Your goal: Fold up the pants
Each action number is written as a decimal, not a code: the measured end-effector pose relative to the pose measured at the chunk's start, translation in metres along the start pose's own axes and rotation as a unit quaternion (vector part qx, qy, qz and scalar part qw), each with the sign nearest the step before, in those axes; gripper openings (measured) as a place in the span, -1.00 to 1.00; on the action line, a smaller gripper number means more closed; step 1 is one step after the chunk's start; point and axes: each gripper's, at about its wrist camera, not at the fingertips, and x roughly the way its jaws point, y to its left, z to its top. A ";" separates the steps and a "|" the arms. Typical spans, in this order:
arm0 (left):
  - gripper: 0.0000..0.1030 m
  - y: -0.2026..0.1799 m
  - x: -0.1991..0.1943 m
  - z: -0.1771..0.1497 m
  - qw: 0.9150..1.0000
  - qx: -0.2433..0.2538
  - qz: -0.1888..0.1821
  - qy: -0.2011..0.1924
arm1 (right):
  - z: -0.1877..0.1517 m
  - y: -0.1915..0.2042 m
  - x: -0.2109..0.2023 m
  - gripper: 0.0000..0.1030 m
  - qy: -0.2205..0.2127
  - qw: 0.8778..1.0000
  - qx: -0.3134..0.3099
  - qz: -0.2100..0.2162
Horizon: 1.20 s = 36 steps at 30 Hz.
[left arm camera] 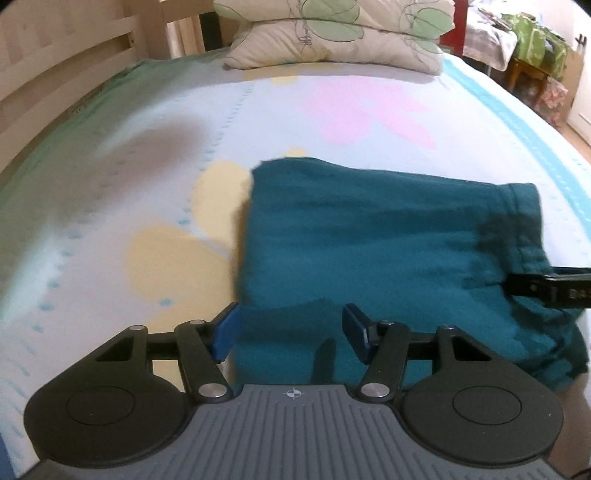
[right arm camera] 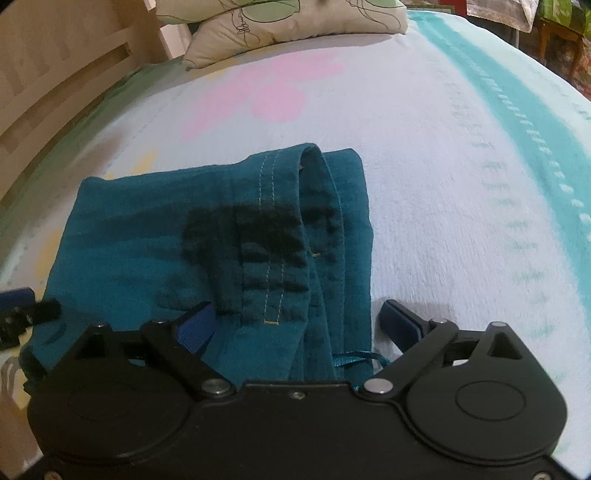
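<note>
Pants (left arm camera: 369, 240), teal, lie folded into a compact rectangle on the bed (left arm camera: 110, 184), on the near part of the pale floral blanket, closer to its turquoise-striped side than to the wooden rail (left arm camera: 55, 74) side. From the right wrist view I see the waistband end (right arm camera: 314, 166) with its double stitching lying uppermost, and a thin teal drawstring (right arm camera: 354, 359) trailing off the near edge onto the blanket.

My left gripper (left arm camera: 291, 332) hangs over the near left corner of the folded stack. Its jaws stand moderately apart; cloth shows below the gap, but the blue pads (left arm camera: 225, 338) do not press on it as far as I can tell. Nothing held.

My right gripper (right arm camera: 299, 325) sits over the near right corner. Its jaws stand fully wide, one pad over the fabric, the other over bare blanket just past the cloth edge. Nothing gripped.

Each gripper's tip shows at the edge of the other's view, so the two are near each other along the near edge of the stack.

A leaf-print pillow (left arm camera: 332, 33) lies at the far end of the bed, well apart from the pants.
</note>
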 end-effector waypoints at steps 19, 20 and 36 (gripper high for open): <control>0.34 0.012 0.065 0.033 0.993 0.030 -0.101 0.058 | 0.002 -0.011 -0.003 0.90 -0.007 0.999 0.026 0.018; 0.39 0.011 0.069 0.036 0.992 0.033 -0.103 0.059 | 0.003 -0.011 -0.003 0.90 -0.008 0.999 0.029 0.021; -0.82 0.023 0.045 0.036 0.994 -0.069 -0.078 0.029 | 0.006 -0.016 -0.010 -0.43 -0.036 0.997 0.027 0.059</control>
